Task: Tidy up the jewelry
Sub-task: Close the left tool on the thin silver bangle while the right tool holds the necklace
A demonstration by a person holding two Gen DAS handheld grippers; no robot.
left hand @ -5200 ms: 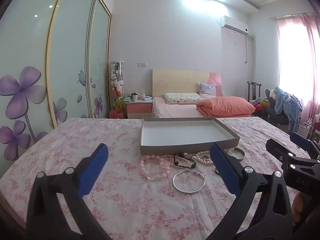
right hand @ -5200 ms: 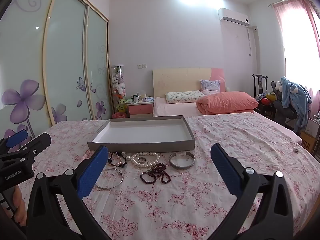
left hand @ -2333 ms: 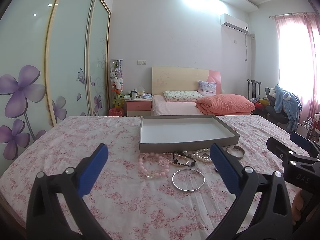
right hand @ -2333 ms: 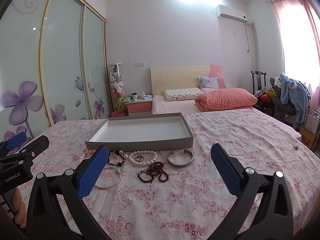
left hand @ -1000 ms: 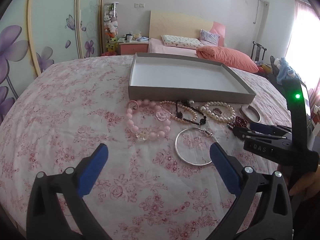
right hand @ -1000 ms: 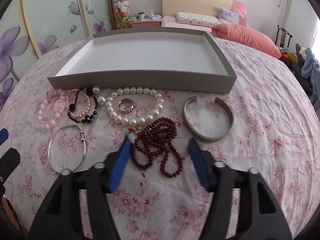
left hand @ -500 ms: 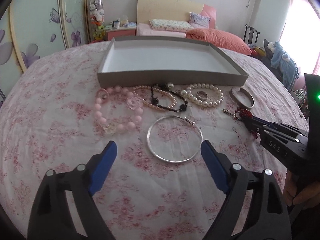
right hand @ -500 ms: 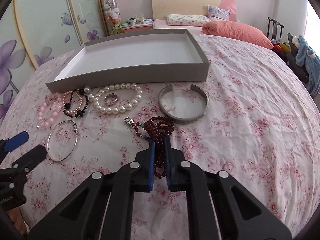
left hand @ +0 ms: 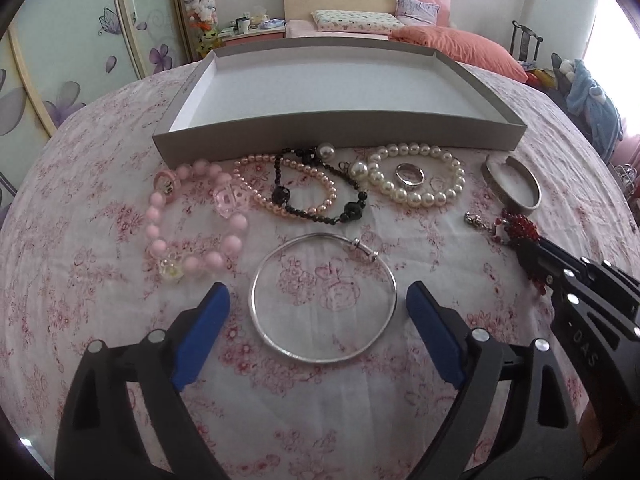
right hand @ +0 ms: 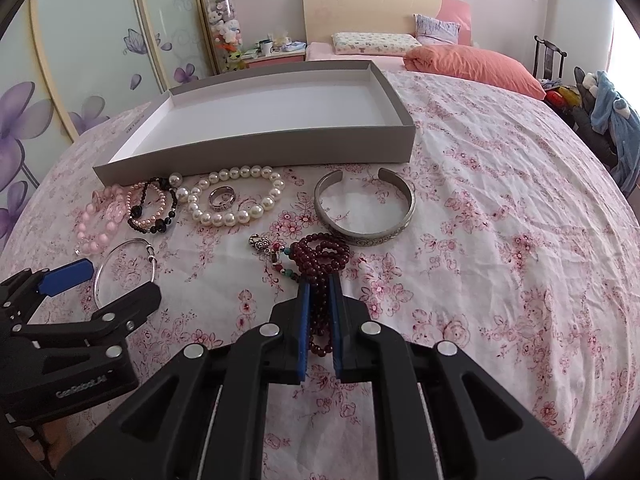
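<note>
My right gripper [right hand: 319,312] is shut on the dark red bead bracelet [right hand: 320,256], which still rests on the floral cloth. My left gripper [left hand: 318,316] is open, its blue pads either side of the near rim of the thin silver bangle [left hand: 323,296]. Behind lie a pink bead bracelet [left hand: 192,220], a black and rose bead strand [left hand: 308,196], a white pearl bracelet [left hand: 420,184] with a silver ring [left hand: 409,174] inside it, and a silver cuff [right hand: 364,206]. The empty grey tray [left hand: 336,134] stands behind them.
The floral cloth covers a round table [right hand: 500,260]. Beyond it are a bed with an orange pillow [right hand: 472,64], a wardrobe with purple flowers [right hand: 80,60] on the left, and a chair with blue clothes [right hand: 608,120] on the right.
Both grippers came down to the jewelry. The right one closed on the red bead bracelet. The left one moved in over the silver bangle and narrowed a little.
</note>
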